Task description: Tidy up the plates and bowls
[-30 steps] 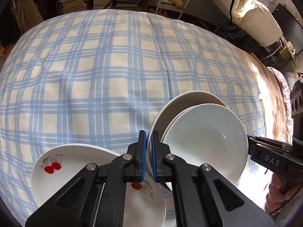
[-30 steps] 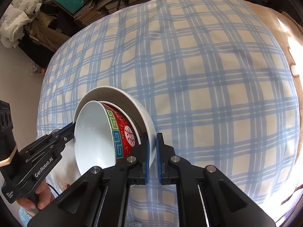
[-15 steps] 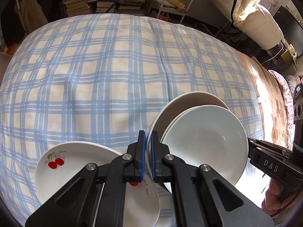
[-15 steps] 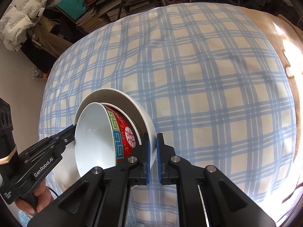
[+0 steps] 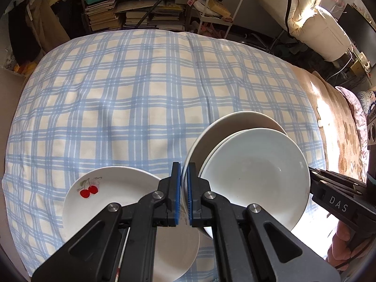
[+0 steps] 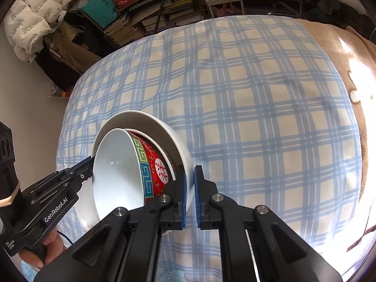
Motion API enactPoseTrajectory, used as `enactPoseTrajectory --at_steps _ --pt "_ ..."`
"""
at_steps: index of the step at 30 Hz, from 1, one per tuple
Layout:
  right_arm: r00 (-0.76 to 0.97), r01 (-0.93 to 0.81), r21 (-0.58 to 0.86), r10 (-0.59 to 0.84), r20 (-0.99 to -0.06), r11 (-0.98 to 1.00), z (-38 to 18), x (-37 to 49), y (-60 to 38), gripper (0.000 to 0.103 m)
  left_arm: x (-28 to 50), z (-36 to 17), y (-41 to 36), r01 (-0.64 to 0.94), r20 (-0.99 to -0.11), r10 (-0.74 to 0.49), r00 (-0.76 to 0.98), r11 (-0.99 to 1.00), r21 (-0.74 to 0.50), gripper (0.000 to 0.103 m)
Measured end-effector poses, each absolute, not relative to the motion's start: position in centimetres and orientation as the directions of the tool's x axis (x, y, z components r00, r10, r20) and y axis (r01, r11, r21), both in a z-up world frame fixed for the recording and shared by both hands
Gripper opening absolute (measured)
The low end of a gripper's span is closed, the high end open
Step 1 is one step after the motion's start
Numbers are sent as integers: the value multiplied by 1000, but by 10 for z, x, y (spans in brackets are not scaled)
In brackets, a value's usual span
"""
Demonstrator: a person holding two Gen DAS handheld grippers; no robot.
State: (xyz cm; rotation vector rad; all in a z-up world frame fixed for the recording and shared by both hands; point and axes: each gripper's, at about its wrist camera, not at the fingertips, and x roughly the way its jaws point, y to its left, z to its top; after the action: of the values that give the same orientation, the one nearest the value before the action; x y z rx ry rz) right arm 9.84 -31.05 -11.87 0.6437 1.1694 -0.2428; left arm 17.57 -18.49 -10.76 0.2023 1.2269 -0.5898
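Two nested bowls hang tilted above the bed, held from both sides. The outer one is a plain white bowl [image 5: 235, 122] [image 6: 145, 119]. Inside it sits a red patterned bowl [image 6: 154, 169] with a white interior [image 5: 256, 171]. My left gripper [image 5: 183, 178] is shut on the white bowl's near rim; in the right wrist view it [image 6: 90, 163] reaches in from the left. My right gripper [image 6: 190, 183] is shut on the opposite rim and shows at the right edge [image 5: 313, 176] of the left wrist view. A white plate with red cherries [image 5: 105, 202] lies on the cloth below the left gripper.
A blue and cream plaid cloth [image 5: 141, 98] [image 6: 258, 108] covers the bed. A brown blanket [image 5: 338, 127] lies along its right side. Shelves of books and bags [image 5: 141, 7] and a white rack [image 5: 218, 2] stand beyond the far edge. A hand [image 6: 44, 251] grips each handle.
Both grippers have risen with the bowl stack still clamped between them. The cloth and the cherry plate now look farther below, and more of the room beyond the bed shows.
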Motion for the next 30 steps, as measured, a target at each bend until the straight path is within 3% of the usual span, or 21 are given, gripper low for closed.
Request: enactPoseTrajectory --at_steps 15,30 --pt "436 395 399 214 -874 828 -98 94 -265 10 157 -73 -134 483 -936 -234 262 872 -83 2" --pt "380 308 342 215 -900 888 -112 102 -196 10 140 -103 -70 375 -962 -136 237 926 -39 2"
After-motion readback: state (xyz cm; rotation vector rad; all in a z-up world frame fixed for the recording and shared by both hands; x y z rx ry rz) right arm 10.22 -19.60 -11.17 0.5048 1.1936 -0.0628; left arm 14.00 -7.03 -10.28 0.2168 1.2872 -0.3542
